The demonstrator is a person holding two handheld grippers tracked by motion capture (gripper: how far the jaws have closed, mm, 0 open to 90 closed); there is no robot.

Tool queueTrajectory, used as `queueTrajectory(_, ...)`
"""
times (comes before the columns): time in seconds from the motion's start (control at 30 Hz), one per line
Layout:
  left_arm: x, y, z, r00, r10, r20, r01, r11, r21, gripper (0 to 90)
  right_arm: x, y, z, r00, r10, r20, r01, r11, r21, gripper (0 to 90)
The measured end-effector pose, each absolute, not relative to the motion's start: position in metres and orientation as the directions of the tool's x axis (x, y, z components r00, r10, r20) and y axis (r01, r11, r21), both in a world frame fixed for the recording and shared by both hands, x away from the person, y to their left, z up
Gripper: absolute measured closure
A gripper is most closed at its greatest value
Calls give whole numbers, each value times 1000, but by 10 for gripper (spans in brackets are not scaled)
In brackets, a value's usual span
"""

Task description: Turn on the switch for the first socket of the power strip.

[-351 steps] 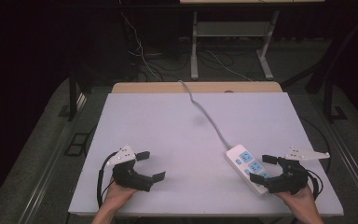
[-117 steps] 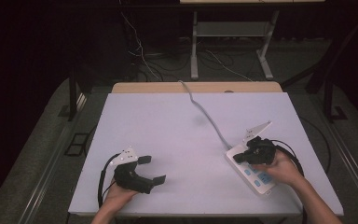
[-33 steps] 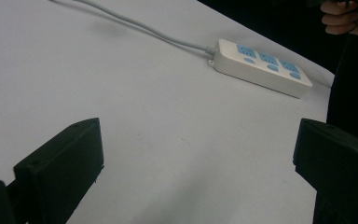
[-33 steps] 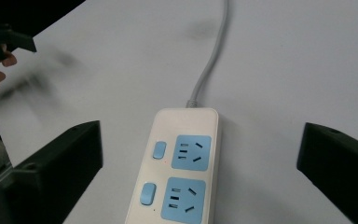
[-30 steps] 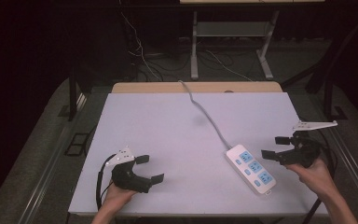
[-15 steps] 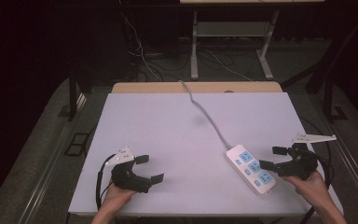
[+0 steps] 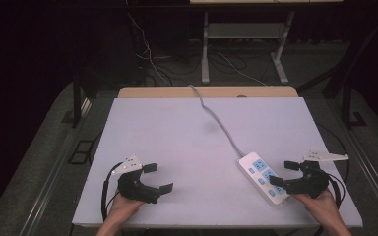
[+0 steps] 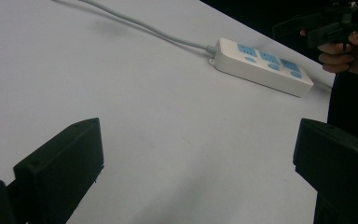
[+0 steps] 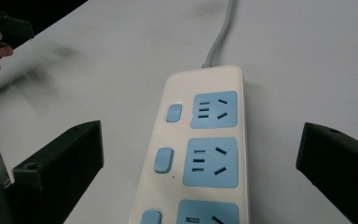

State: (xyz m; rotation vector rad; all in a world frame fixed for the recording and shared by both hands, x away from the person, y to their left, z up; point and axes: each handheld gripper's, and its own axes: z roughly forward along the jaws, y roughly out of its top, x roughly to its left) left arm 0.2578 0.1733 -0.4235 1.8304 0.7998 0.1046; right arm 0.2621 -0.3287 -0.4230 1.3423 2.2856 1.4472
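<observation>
lying flat on the white table (image 7: 177, 132) toward its right near corner: a white power strip (image 7: 264, 177) with blue sockets, its grey cord (image 7: 216, 118) trailing away over the far edge. hovering just beside the strip's near end, right gripper (image 7: 286, 173), jaws standing wide apart and gripping nothing; looking down along the strip between the two jaws in the right gripper view, blue sockets (image 9: 209, 161) beside small blue switches (image 9: 163, 160). resting near the left front edge, left gripper (image 7: 156, 177), jaws likewise spread wide and empty, pointing across bare table toward the strip, well apart from it.
</observation>
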Motion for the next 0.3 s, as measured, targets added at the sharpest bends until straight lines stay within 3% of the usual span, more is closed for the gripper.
queueTrajectory(0.3, 259, 173, -424, 771, 564, -295, 471, -193, 861, 2, 259, -322, -429, -610, 726, 318, 601, 161, 783, 2)
